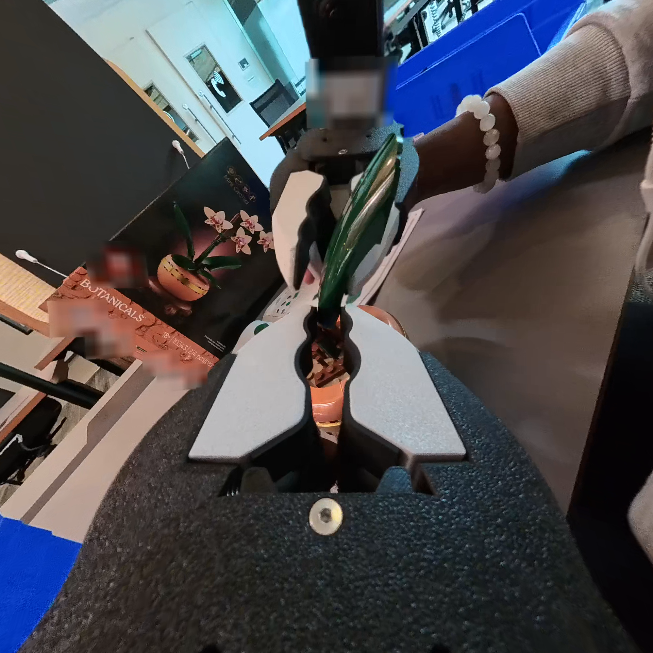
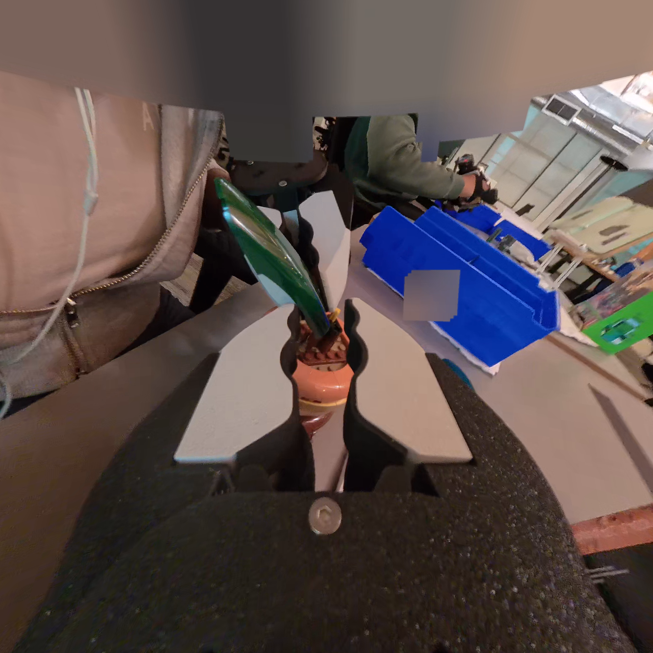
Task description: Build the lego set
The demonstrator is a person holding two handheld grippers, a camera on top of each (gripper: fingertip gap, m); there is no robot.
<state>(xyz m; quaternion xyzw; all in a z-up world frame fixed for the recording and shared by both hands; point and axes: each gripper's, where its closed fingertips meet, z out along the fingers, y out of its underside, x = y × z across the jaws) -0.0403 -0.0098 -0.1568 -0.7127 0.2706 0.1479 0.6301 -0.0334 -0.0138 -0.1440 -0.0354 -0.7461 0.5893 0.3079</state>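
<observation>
Terracotta pot [image 2: 323, 380] stood on worktop [image 2: 494, 406], flanked by both grippers from opposite sides. Left gripper [image 1: 327, 311] fingers closed in around pot rim; right gripper [image 2: 319, 307] fingers likewise, firm clamping not confirmed. Green leaf [image 1: 357, 226] seated in brown studs, leaning. Judgement: pot to be steadied, leaf base pressed straight down, twisting avoided.

Between the left gripper's [image 1: 328, 311] matt pale-grey fingers [image 1: 388, 385], a glossy dark-green plastic leaf [image 1: 357, 226] caught the light above a smooth terracotta plastic pot [image 2: 323, 383]. The gripper body [image 1: 318, 565] was rough, pebbled black, with a bright metal screw [image 1: 325, 516]. Beyond the fingertips stood a printed cardboard box [image 1: 198, 254]; a shiny blue plastic bin [image 2: 470, 293] lay right of the right gripper's fingers.
</observation>
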